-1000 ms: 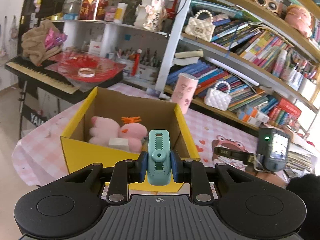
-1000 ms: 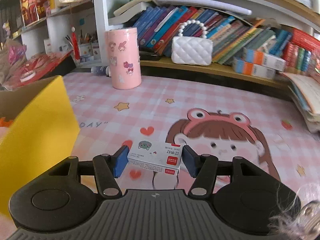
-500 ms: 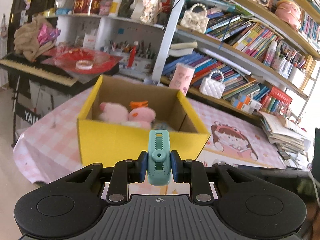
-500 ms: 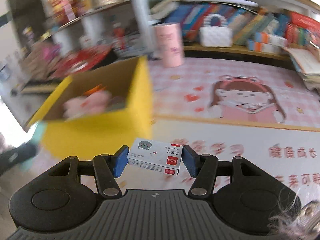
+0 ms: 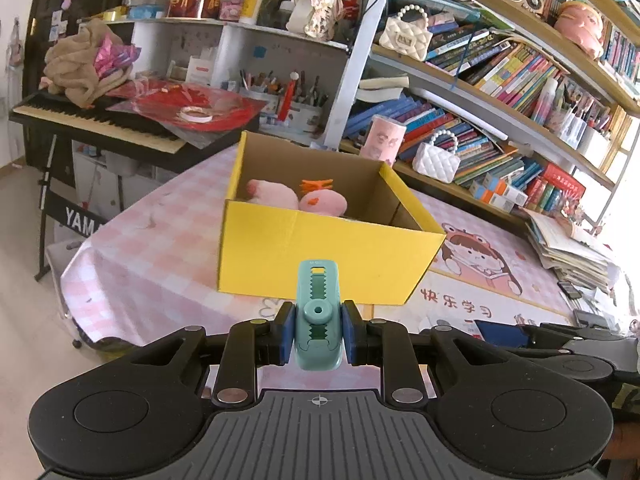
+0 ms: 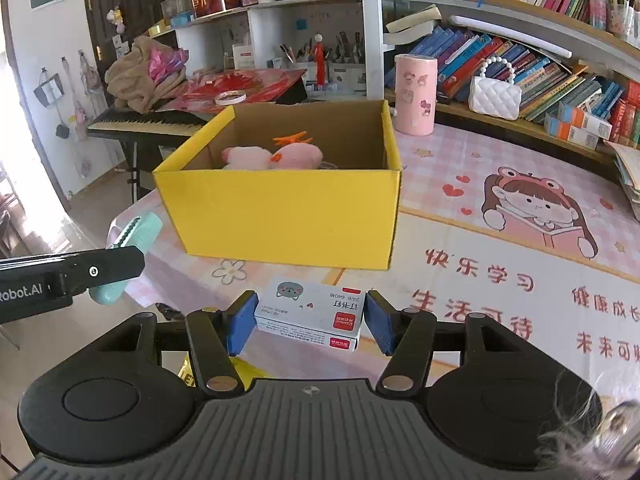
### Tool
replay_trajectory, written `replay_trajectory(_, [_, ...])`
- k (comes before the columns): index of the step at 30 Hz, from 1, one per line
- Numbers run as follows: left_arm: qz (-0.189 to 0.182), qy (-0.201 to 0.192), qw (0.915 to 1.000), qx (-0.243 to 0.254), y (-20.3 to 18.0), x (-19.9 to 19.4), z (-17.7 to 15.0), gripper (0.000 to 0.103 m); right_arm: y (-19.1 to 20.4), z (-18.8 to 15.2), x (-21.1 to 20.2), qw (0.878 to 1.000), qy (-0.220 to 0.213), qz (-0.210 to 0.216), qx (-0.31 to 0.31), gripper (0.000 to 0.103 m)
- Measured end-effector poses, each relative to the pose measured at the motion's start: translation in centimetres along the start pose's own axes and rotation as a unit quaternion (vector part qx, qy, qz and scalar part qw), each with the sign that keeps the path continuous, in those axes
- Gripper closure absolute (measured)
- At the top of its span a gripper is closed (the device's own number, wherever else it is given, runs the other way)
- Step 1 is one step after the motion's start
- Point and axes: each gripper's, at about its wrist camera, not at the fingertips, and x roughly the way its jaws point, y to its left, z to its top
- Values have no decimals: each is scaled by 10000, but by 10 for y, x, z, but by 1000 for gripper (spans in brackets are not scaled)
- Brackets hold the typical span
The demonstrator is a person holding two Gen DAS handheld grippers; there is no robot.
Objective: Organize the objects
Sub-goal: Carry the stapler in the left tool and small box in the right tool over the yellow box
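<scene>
Left wrist view: my left claw is clamped on a teal stapler, its blue pads pressing both sides so that the stapler points forward and upward, away from me. Beyond it, on the pink checked surface, stands the yellow cardboard box, open at the top, with a pink plush toy lying against its far left inner wall. To the far right of the box stand a pink cylindrical container and a white quilted handbag, in front of a shelf of books. A keyboard piano sits off the surface's far left edge.

Right wrist view: my right claw is clamped on a white box of staples, gripped at its two short ends and held flat above the surface. The yellow cardboard box lies just beyond it, its near wall facing me, with the plush toy visible inside near the far wall. The left claw enters from the left, holding the teal stapler near the box's near left corner. The pink container stands behind the box's far right corner, and the handbag sits further right on the low shelf.
</scene>
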Motion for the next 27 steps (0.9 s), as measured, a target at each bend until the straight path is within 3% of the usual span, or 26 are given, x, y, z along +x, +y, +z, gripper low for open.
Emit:
replay_trajectory(14, [-68,-126,9999,-1,22,-17,0,80,29,-5,-5,10000,-13,-21,-39,47])
replay_trajectory(23, [-249,-113,9996,-74,15,3,10,80,23,6,3,9998,37,-107,-156,47])
replay_trajectory(27, [-169,-209,9996,-40,9,16,22,80,12,21,12,9996,-164,-116,-188,47])
